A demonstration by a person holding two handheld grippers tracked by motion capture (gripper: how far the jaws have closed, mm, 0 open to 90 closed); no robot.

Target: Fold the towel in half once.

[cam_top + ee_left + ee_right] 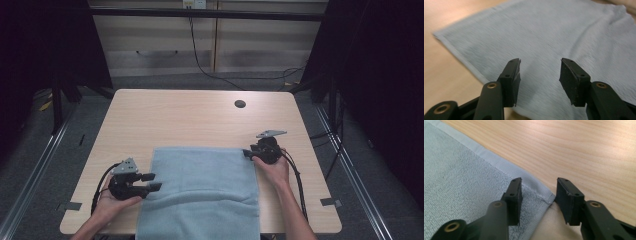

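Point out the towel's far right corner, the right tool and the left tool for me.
towel corner (549,197), right gripper view, hemmed tip on the table.
right tool (538,195), right gripper view, midway between its open jaws.
left tool (540,77), left gripper view, midway between its open jaws.

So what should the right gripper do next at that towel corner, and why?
Probably close the right gripper on the towel corner: its jaws stand open astride that far right corner, nothing pinched yet. The left gripper hangs open over the left edge.

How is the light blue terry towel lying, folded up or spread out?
Spread out: the light blue terry towel lies flat on the wooden table, its near end hanging over the edge.
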